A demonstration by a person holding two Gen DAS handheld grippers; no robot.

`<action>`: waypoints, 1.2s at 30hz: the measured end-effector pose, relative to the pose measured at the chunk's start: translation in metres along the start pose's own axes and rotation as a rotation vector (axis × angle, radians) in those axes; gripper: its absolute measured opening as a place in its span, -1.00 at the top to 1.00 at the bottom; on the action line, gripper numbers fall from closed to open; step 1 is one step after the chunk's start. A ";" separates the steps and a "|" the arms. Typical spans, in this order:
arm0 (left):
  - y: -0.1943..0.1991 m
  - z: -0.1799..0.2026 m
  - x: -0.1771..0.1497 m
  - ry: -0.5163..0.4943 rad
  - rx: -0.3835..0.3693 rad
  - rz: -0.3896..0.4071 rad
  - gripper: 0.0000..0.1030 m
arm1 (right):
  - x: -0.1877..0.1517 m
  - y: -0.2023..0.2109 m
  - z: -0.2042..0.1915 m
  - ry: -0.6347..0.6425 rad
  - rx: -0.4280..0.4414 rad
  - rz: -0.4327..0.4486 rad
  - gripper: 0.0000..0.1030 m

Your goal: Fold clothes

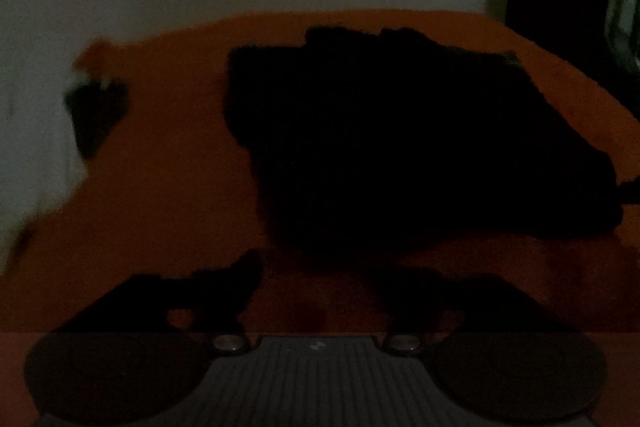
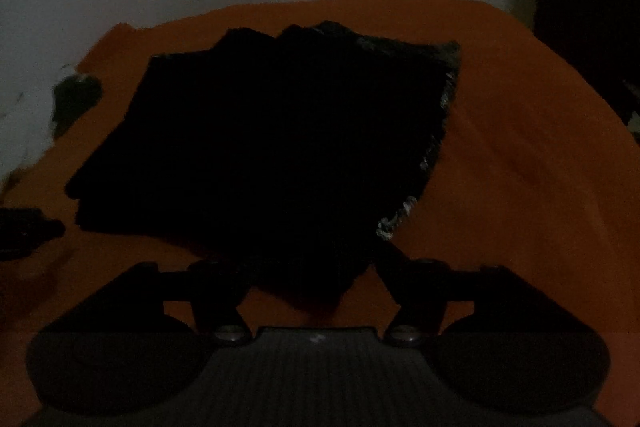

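My left gripper [image 1: 320,291] has its jaws spread wide with nothing between them, just bare orange bedsheet [image 1: 168,187] showing in the gap. Right gripper [image 2: 316,283] is also spread wide, and the near corner of the black garment [image 2: 272,147] pokes down between its fingers, though I don't see the pads pressing on it, so I'd call it not held. It's really dark in here, so take the fine detail with a grain of salt.

The garment lies flat on the sheet, ahead of both grippers, looking like a squarish bundle already doubled over, with a pale speckled trim [image 2: 404,211] along its right edge. In the left view the garment [image 1: 400,147] sits ahead and to the right of that gripper. There's a small dark lump [image 1: 98,111] well to the left of the garment, near the sheet's edge; can't tell what it is.

My read: one fold is laid down and let go. Next I'd need to pick fresh edges, probably the near corners, pinch both and carry them across.
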State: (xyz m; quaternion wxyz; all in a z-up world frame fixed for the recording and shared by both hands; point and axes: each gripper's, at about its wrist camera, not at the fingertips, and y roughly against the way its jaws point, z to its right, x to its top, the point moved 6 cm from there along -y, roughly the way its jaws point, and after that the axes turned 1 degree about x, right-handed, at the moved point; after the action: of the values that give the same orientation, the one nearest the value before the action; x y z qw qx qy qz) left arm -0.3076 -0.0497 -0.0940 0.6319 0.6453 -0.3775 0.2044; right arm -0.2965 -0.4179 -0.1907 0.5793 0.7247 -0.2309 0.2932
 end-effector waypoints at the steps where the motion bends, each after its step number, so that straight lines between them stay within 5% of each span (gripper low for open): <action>1: -0.005 0.005 0.007 -0.011 0.009 0.006 -0.59 | -0.001 -0.004 0.000 0.010 -0.014 -0.001 -0.29; 6: -0.036 0.017 0.012 -0.016 0.037 -0.030 -0.68 | -0.014 -0.025 -0.005 0.095 -0.099 -0.055 -0.27; 10: -0.059 0.007 0.012 0.088 0.070 -0.054 -0.68 | 0.000 -0.022 0.019 -0.035 -0.242 0.053 -0.15; 12: -0.067 -0.005 0.003 0.118 0.152 -0.072 -0.38 | 0.012 -0.022 0.030 -0.074 -0.362 0.110 -0.08; 13: -0.069 -0.012 -0.004 0.128 0.181 -0.072 -0.55 | 0.019 -0.022 0.031 -0.072 -0.412 0.144 -0.11; 19: -0.062 -0.030 -0.017 0.169 0.144 -0.027 -0.51 | 0.023 -0.042 0.027 -0.073 -0.280 0.129 -0.07; 22: -0.066 -0.025 -0.010 0.169 0.120 -0.030 -0.38 | 0.015 -0.055 0.029 -0.068 -0.247 0.106 0.46; 25: -0.074 -0.011 -0.008 0.076 0.128 -0.045 0.28 | 0.013 -0.059 0.029 -0.072 -0.278 0.089 0.73; 26: -0.072 -0.006 -0.007 0.076 0.101 -0.045 0.71 | 0.017 -0.054 0.028 -0.081 -0.286 0.100 0.73; 28: -0.061 -0.002 -0.002 0.086 0.088 -0.038 0.79 | 0.023 -0.045 0.025 -0.094 -0.280 0.125 0.74; 32: -0.011 -0.009 0.034 0.136 0.048 0.063 0.81 | 0.048 -0.001 0.017 -0.079 -0.272 0.237 0.74; 36: 0.065 -0.027 0.095 0.136 0.000 0.283 0.81 | 0.099 0.065 0.003 0.076 -0.304 0.527 0.75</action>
State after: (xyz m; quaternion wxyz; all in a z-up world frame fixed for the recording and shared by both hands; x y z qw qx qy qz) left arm -0.2898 -0.0397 0.0227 0.6207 0.5703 -0.4212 0.3347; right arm -0.2680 -0.4350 -0.0766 0.5934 0.5333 -0.4304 0.4221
